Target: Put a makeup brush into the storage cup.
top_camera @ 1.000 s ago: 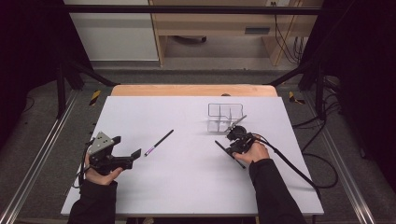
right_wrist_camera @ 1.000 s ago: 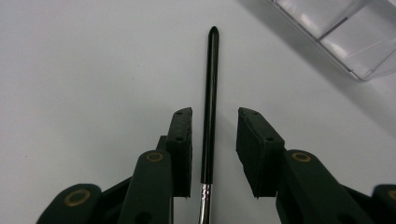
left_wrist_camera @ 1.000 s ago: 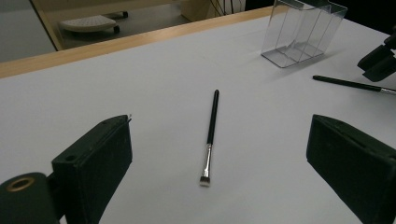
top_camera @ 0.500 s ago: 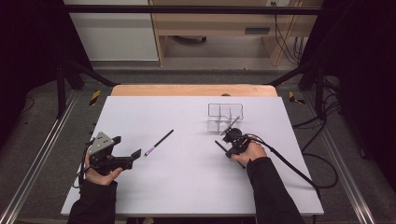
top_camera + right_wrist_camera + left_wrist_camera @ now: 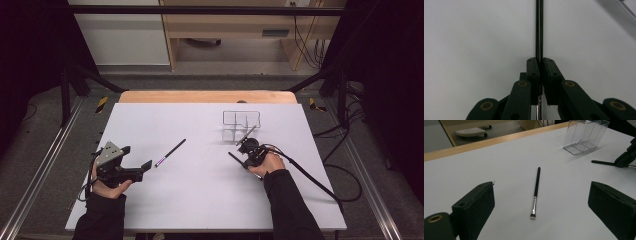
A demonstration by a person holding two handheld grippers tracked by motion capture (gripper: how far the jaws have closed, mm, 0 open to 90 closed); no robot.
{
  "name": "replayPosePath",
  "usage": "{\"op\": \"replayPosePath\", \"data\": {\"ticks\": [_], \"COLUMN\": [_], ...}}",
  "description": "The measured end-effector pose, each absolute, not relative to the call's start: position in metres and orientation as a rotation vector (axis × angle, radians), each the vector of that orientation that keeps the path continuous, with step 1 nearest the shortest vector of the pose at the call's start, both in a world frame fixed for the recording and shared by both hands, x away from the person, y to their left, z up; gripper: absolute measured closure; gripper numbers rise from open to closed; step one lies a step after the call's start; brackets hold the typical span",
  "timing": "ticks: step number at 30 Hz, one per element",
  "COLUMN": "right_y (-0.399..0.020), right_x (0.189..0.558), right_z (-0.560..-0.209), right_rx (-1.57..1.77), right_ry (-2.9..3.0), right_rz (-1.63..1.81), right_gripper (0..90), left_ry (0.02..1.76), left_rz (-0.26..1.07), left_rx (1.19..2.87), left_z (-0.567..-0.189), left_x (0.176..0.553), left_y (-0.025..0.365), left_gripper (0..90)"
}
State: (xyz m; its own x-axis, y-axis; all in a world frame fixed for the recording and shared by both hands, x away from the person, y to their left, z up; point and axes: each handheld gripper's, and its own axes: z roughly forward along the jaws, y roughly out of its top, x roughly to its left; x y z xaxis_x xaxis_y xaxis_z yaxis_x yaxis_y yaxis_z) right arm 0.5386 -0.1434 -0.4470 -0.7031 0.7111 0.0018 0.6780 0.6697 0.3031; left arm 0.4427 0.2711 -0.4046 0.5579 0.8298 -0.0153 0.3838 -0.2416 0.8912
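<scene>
A thin black makeup brush (image 5: 539,30) lies on the white table near a clear acrylic organizer (image 5: 241,125). My right gripper (image 5: 246,157) points down over it. Its jaws have just been closing and now pinch the handle; in the right gripper view the right gripper (image 5: 539,61) has both pads against the rod. A second black brush (image 5: 170,152) with a silver ferrule lies at mid-table. My left gripper (image 5: 143,169) rests at the left, open, and in the left gripper view that brush (image 5: 536,192) lies between and beyond its wide jaws.
The white table (image 5: 200,200) has a wooden strip (image 5: 207,96) along its far edge. The organizer (image 5: 585,135) stands just beyond the right hand. A cable (image 5: 310,175) trails from the right gripper toward the table's right side.
The right hand has shifted slightly left over the brush by the organizer. The left hand and the mid-table brush have not moved.
</scene>
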Motion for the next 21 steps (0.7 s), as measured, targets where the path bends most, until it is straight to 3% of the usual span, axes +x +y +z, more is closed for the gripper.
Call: {"op": "replayPosePath", "data": {"ticks": [21], "right_y": [-0.146], "right_x": [0.515], "right_z": [-0.379], "right_rx": [1.000], "right_ry": [2.698], "right_rz": [0.797], "right_gripper": [84.0], "left_ry": [0.890], "left_rz": [0.619], "left_rx": [1.931], "left_z": [-0.394], "left_x": [0.446], "left_y": [0.247], "left_gripper": [6.3]}}
